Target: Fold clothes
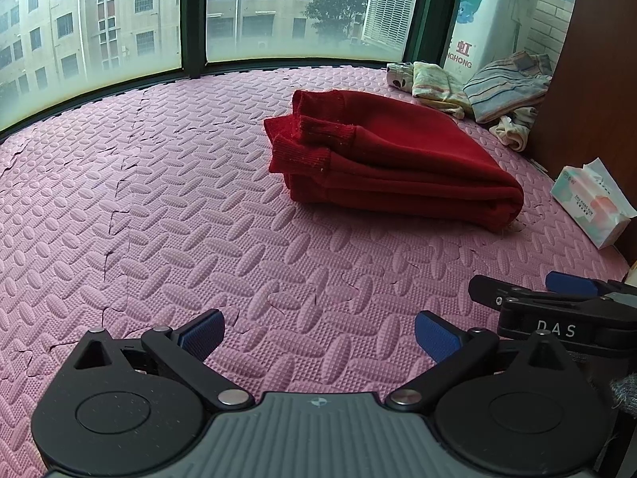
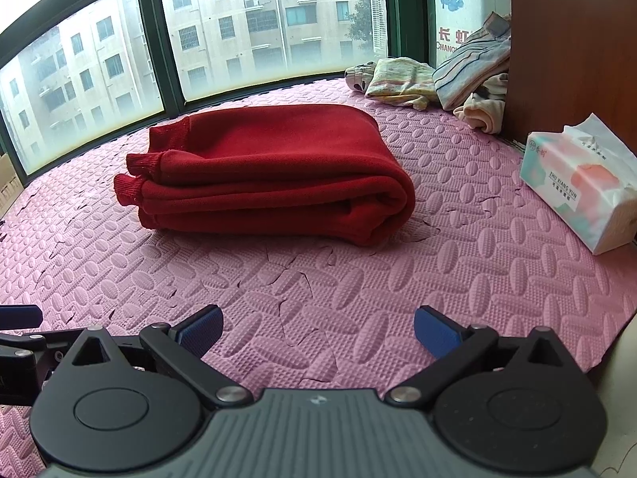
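Pink foam mat [image 2: 358, 271], folded red garment [image 2: 270, 175], both tools empty

The red sweater [image 2: 274, 171] lies folded into a thick, flat bundle of several stacked layers on the pink foam mat [image 2: 358, 279]. Its rounded fold faces the tissue pack [image 2: 581, 195], which sits apart from it. Two ribbed cuffs [image 2: 131, 183] poke out at the opposite end, one above the other. A heap of unfolded light clothes [image 2: 438, 79] lies beyond the sweater, by the window.
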`<state>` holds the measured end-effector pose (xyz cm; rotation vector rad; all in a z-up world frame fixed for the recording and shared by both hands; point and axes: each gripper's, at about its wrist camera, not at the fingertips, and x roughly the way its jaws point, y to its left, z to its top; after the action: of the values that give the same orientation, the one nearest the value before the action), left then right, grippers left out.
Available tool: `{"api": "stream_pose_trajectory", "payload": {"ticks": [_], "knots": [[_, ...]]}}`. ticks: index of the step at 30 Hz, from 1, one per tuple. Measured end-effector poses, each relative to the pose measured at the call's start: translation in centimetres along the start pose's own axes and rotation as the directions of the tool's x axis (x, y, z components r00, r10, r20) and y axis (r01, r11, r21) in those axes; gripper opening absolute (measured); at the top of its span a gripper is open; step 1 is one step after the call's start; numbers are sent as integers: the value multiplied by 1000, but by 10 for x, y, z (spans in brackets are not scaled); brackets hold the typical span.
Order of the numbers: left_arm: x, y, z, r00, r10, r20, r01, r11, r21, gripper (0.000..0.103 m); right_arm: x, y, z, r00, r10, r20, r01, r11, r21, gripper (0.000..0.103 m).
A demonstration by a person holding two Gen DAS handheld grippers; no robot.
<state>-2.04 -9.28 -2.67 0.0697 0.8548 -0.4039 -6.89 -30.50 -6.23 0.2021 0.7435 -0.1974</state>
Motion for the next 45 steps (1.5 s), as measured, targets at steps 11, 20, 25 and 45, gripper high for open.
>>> {"api": "stream_pose_trajectory", "payload": {"ticks": [11,20,25,45], "knots": [[4,-1,2,1000,-5,-7,5,1000,3,103,3,1,2,1000,-1,-4,1,1000,-6,103],[7,-1,3,1000,-8,-13,8,1000,8,103,6,1,4,1000,-5,-5,5,1000,-10,103],[9,-1,4,1000,-10,-15,10,1000,9,103,7,1,4,1000,-4,-5,4,1000,-11,103],[12,-4,5,1000,-12,-12,12,1000,20,103,10,0,6,1000,1,-4,-1,1000,-10,103]]}}
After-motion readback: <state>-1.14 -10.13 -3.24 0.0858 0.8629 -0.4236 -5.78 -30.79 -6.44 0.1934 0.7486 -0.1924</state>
